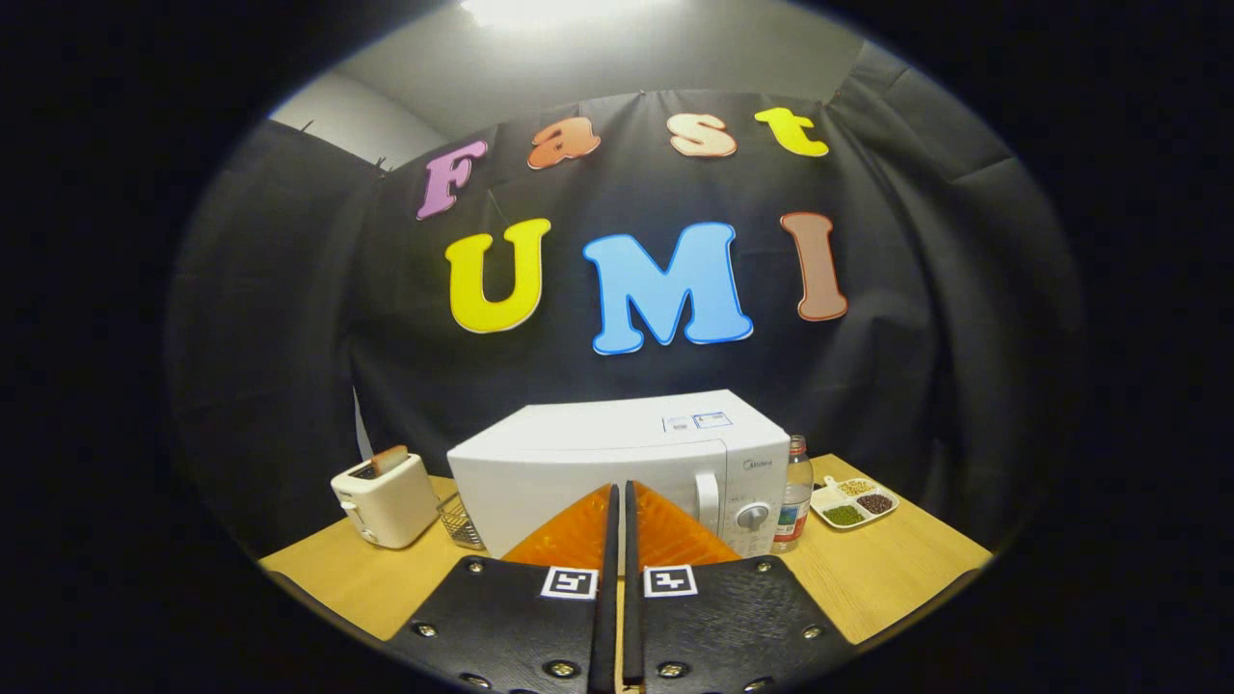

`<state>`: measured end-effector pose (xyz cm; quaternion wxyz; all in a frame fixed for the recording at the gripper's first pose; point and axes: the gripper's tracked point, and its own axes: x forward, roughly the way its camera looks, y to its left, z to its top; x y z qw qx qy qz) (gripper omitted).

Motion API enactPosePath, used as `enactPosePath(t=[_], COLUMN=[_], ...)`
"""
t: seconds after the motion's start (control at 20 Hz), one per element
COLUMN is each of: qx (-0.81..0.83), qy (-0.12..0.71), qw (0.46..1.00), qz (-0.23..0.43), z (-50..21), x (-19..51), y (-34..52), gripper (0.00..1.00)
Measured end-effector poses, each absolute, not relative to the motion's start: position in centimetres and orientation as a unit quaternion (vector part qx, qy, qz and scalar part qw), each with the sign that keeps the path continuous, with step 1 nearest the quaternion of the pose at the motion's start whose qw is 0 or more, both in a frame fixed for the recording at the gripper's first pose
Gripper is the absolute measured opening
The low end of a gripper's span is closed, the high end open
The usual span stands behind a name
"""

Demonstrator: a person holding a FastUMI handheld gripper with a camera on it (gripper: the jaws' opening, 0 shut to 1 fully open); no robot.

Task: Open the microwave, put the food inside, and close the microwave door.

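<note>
Table (897, 569): wooden, bore everything.
Microwave (578, 472): stood mid-table, door shut, handle (708, 501) and dial (753, 516) toward its right side, just beyond the fingertips; likely faced forward for reach.
Toaster (386, 499): left of microwave, a slice up in its slot.
Wire basket (463, 522): between toaster and microwave.
Bottle (794, 493): just right of microwave.
Food dish (854, 501): divided, right of bottle, well apart from fingers.
Gripper (618, 492): fingers pressed together, empty, aimed at the microwave front.

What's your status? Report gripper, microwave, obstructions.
Gripper shut, empty, short of the microwave. Door closed. Toaster and wire basket one side, bottle the other; approach looks clear.
</note>
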<state>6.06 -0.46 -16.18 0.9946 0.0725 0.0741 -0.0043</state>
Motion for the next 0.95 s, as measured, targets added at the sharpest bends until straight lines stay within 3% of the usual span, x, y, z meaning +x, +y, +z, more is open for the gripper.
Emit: enactPosePath(t=[0.5,0.6,0.7,0.75,0.95], qx=[0.045,0.034,0.017,0.012,0.016], qy=[0.004,0.007,0.021,0.027,0.023], qw=[0.999,0.999,1.000,0.999,0.999], qz=[-0.009,-0.008,-0.013,-0.019,-0.019], z=[-1.6,-0.9,-1.2,-1.5,-1.5], x=[0.4,0.2,0.2,0.2,0.8], y=[0.4,1.1,1.3,1.3,1.9], gripper=[0.06,0.27,0.78,0.94,0.97])
